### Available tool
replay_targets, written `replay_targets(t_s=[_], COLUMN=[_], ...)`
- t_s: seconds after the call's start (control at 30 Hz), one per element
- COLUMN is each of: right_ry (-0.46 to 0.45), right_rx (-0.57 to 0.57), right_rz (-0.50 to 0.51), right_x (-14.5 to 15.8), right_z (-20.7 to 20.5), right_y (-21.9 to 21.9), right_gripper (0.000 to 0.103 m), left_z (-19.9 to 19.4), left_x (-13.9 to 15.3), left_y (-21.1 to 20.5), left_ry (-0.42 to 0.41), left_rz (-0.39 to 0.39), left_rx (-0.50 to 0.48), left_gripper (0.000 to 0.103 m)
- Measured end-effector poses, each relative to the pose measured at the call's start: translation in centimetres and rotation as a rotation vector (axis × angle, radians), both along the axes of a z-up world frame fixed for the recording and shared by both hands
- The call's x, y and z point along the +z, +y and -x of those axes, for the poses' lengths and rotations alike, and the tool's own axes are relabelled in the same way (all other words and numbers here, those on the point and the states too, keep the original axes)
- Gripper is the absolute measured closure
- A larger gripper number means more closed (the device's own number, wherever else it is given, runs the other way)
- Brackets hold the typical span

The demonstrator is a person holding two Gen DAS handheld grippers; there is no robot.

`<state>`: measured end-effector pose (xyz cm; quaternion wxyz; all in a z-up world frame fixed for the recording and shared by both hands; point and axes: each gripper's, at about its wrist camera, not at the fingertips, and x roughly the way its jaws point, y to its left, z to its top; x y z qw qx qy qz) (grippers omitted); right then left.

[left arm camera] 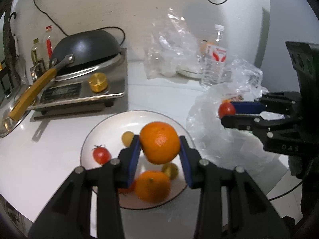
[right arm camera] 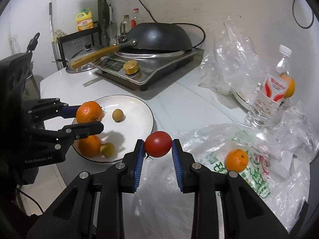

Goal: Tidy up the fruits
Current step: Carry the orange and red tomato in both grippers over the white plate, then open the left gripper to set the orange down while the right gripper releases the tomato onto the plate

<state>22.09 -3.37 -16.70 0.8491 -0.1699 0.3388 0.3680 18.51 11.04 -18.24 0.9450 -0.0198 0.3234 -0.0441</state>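
**A:** How far along is the fruit sorting?

**B:** Partway, as far as I can judge. A white plate (left arm camera: 87,139) with a thin dark rim sits on the counter and holds an orange (left arm camera: 152,186) at about 6 o'clock, a small red tomato (left arm camera: 101,154) at 9 o'clock, and two small yellowish fruits, one near 11 o'clock (left arm camera: 127,138) and one near 4 o'clock (left arm camera: 170,170). Another red shape shows behind the left finger, but it is too hidden to name.

**A:** And the grippers?

**B:** The left gripper (left arm camera: 160,143) is clamped around a second orange (left arm camera: 159,142), held above the middle of the plate and not yet set down. The right gripper (right arm camera: 158,144) is pinched on a red tomato (right arm camera: 158,144), hanging over the counter between the plate's 4 o'clock edge and a printed plastic bag (right arm camera: 257,181).

**A:** What is left to do?

**B:** Both held fruits need placing. One loose orange (right arm camera: 236,160) lies on the printed bag, at 3 o'clock from the right gripper. Another orange (right arm camera: 289,85) sits behind a water bottle (right arm camera: 267,97), near 2 o'clock, so at least two remain.

**A:** Any writing?

**B:** The left gripper's body reads "GenRobot.AI" in the right wrist view; the right gripper's body shows "DAS" in the left wrist view. The bottle has a red and white label, and the bag has green and red print, both unreadable. A yellow bottle (right arm camera: 84,21) on a far rack also has a blurred label.
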Motion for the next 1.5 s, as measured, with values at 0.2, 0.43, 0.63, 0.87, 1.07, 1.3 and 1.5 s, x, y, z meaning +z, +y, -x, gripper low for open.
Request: replay_targets(t_s=[0.2, 0.43, 0.63, 0.87, 1.07, 1.3, 1.5], right_ry=[0.013, 0.018, 0.021, 0.037, 0.039, 0.052, 0.053], right_rx=[0.012, 0.029, 0.039, 0.046, 0.055, 0.066, 0.072], right_rz=[0.009, 0.016, 0.018, 0.021, 0.022, 0.034, 0.045], right_x=[-0.7, -1.2, -1.6, -2.2, -2.5, -3.0, -3.2], right_z=[-0.4, -0.9, -1.3, -1.9, -2.4, -3.0, -3.6], right_y=[1.4, 3.1, 4.2, 4.9, 5.4, 6.1, 6.9], right_gripper=[0.073, 0.073, 0.073, 0.073, 0.073, 0.073, 0.073], left_z=[-0.5, -1.5, -2.5, -3.6, -4.9, -6.1, -6.6], left_x=[-0.5, -1.2, -1.6, -2.5, -3.3, -3.9, -4.5], left_y=[1.9, 3.8, 4.7, 5.0, 5.1, 4.8, 5.1], left_ry=[0.0, 0.005, 0.011, 0.035, 0.066, 0.1, 0.121], left_rz=[0.0, 0.0, -0.015, -0.06, -0.079, -0.064, -0.01], left_rx=[0.027, 0.045, 0.057, 0.083, 0.084, 0.067, 0.061], left_gripper=[0.064, 0.064, 0.064, 0.064, 0.064, 0.063, 0.063])
